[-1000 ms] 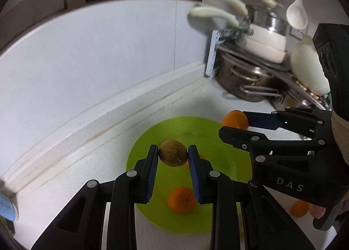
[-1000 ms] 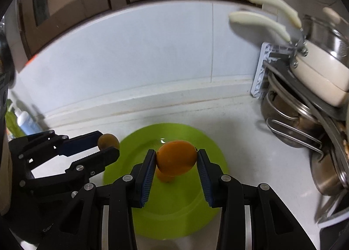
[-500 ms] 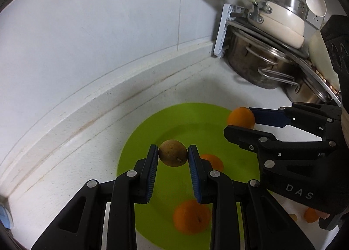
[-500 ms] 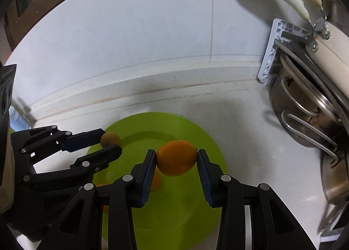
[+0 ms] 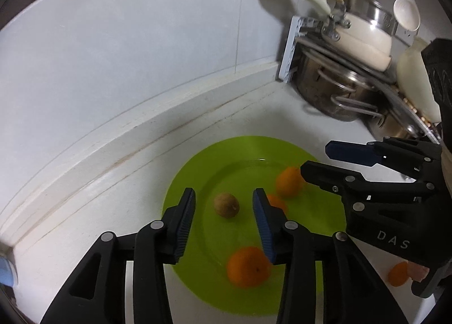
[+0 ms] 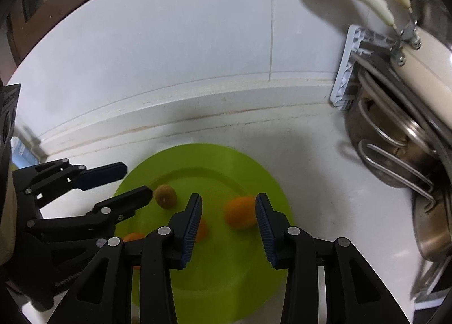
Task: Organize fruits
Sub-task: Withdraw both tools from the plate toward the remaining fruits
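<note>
the left tongs [image 5: 223, 203] are opening, the small round brown fruit [image 5: 226, 205] loose between them on the round lime-green plastic plate [image 5: 195, 171]. the right tongs [image 6: 228, 211] stand released around the blurred oval orange fruit [image 6: 240, 212], likely rolling. beyond lies the white bench [image 6: 310, 160]; a stray small orange fruit [image 5: 397, 273] sits off the plate. risk: fruit rolls over the shallow rim, or withdrawing tongs nudge it.

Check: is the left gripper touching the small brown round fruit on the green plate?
Apart. The left wrist view shows the brown fruit lying on the green plate with plate showing either side, between the opening left gripper pads.
</note>
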{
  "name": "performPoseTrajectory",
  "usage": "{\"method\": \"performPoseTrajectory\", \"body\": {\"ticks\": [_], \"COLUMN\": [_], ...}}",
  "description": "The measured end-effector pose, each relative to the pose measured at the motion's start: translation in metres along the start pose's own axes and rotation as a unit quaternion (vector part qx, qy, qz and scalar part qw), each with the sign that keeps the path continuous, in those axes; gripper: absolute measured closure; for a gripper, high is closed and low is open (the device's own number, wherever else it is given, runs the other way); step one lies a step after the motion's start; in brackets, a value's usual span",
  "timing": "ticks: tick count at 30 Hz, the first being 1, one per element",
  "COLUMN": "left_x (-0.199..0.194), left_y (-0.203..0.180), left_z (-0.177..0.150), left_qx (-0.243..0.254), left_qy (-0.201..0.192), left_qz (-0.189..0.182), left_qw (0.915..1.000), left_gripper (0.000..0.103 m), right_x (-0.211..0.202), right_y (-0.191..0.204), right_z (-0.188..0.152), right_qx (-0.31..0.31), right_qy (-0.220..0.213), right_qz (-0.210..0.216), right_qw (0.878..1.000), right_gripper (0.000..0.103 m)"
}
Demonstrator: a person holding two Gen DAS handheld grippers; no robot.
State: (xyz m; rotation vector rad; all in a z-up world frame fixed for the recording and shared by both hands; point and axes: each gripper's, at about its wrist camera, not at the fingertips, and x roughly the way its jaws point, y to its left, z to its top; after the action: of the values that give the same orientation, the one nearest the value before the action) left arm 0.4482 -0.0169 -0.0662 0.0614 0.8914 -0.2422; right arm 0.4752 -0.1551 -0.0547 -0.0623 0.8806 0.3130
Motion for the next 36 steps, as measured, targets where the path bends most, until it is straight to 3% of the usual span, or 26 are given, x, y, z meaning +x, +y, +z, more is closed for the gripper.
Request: {"method": "performPoseTrajectory", "body": {"ticks": [3, 7, 12, 15, 20, 26, 36], "left_x": [-0.021, -0.045, -0.078, -0.096, -0.121, -0.151, -0.18], "left_y": [0.0, -0.004, -0.006, -0.006, -0.01, -0.021, -0.035], "left_z": [-0.004, -0.009, -0.022, -0.031, -0.047, -0.067, -0.105], "left_qx": [-0.005, -0.003, -0.008, -0.013, -0.019, -0.015, -0.007], "left_qy": [-0.013, -0.028, -0.048, -0.057, -0.068, -0.083, -0.101], "left_qz": [-0.006, -0.004, 0.002, 0.0, 0.002, 0.009, 0.016], "left_qw": [0.9999, 0.9996, 0.9988, 0.9983, 0.9975, 0.9964, 0.9947], "left_gripper": [0.055, 0.052, 0.046, 0.041, 0.037, 0.031, 0.023], "right_x": [-0.017, -0.044, -0.076, -0.094, -0.122, -0.145, -0.174], "right_y": [0.004, 0.01, 0.017, 0.023, 0.035, 0.045, 0.058], "right_z": [-0.004, -0.012, -0.027, -0.039, -0.062, -0.089, -0.132], "right_qx": [-0.003, -0.004, -0.003, -0.004, -0.003, 0.005, 0.022], "right_qy": [-0.015, -0.036, -0.059, -0.074, -0.094, -0.102, -0.112], "right_qz": [-0.003, -0.007, -0.009, -0.021, -0.032, -0.039, -0.069], "right_qw": [1.0, 0.999, 0.998, 0.997, 0.995, 0.994, 0.991], "right_gripper": [0.063, 0.054, 0.054, 0.047, 0.046, 0.046, 0.034]}}
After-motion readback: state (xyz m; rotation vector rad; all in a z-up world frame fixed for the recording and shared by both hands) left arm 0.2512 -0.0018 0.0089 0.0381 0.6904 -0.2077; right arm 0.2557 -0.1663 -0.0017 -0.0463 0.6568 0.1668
